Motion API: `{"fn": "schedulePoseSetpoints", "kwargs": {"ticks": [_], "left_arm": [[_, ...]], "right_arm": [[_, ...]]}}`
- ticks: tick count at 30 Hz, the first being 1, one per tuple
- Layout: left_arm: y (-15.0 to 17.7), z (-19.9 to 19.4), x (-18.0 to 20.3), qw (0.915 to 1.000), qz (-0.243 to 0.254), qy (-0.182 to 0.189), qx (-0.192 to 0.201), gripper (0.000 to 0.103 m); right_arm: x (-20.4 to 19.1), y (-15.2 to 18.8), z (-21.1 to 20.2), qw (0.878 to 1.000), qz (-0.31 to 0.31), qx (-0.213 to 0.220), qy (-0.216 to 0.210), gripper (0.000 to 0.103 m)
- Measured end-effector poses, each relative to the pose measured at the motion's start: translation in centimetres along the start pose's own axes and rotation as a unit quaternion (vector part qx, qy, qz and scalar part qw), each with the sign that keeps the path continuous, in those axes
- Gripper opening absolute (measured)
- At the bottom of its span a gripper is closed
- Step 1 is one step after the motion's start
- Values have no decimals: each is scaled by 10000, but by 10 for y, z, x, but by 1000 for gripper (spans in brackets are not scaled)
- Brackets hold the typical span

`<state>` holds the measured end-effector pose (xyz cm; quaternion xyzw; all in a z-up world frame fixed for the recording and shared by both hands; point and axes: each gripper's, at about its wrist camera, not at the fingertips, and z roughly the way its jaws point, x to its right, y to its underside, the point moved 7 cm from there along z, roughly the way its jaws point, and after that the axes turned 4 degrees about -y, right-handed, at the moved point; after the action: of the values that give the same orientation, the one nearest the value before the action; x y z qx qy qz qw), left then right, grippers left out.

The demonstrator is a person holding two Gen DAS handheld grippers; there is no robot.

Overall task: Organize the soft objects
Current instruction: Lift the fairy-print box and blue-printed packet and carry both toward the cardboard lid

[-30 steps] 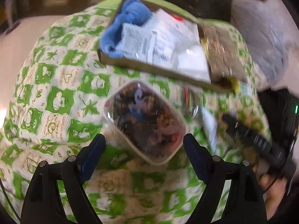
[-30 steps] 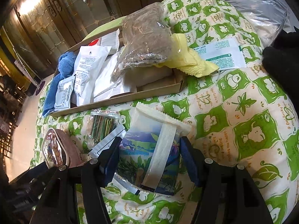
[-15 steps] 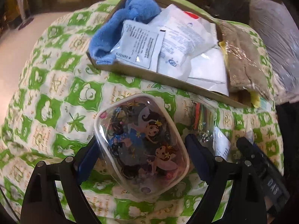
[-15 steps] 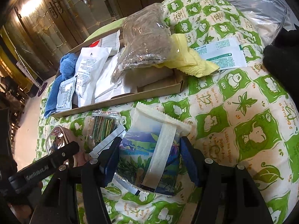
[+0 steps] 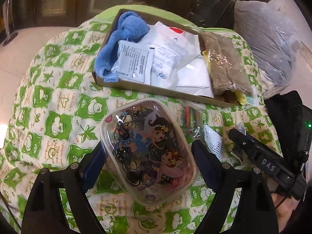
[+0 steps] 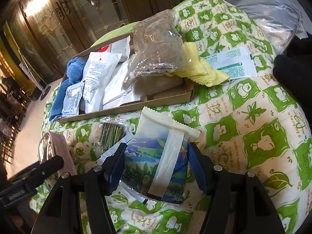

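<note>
My left gripper is shut on a clear cartoon-printed pouch full of hair ties and holds it above the green-and-white quilt. My right gripper is shut on a wet-wipe pack with a landscape print, resting low on the quilt. A shallow cardboard box lies beyond, holding a blue towel, white sachets and a brown cloth in plastic. The box also shows in the right wrist view.
A clear bag of coloured sticks lies between the grippers. A yellow cloth hangs over the box's right end beside a green-printed sachet. A grey plastic-wrapped bundle sits to the right. Floor lies to the left of the quilt.
My left gripper closed on the cartoon pouch, lifted it off the quilt and moved back a little. My right gripper stayed still on the wipe pack.
</note>
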<state>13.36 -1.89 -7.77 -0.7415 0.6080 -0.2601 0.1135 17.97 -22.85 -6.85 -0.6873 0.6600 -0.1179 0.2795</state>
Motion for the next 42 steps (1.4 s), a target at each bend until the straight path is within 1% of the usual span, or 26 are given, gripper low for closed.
{"fn": "schedulePoseSetpoints", "kwargs": {"ticks": [4, 8, 21, 33, 42], "left_arm": [[3, -6, 8, 9996, 248, -121, 80, 86], [2, -7, 11, 9991, 372, -160, 108, 86], [4, -10, 13, 9980, 538, -268, 200, 86], [3, -11, 13, 9975, 592, -293, 240, 86], [-6, -16, 9, 9968, 637, -356, 329, 86]], "right_arm": [[-6, 3, -2, 9997, -208, -15, 159, 62], [-11, 6, -4, 9985, -418, -14, 356, 62], [-21, 13, -14, 9944, -774, 99, 709, 62], [-31, 16, -24, 9908, -1072, 221, 795, 61], [-35, 13, -24, 9909, -1127, 203, 709, 61]]}}
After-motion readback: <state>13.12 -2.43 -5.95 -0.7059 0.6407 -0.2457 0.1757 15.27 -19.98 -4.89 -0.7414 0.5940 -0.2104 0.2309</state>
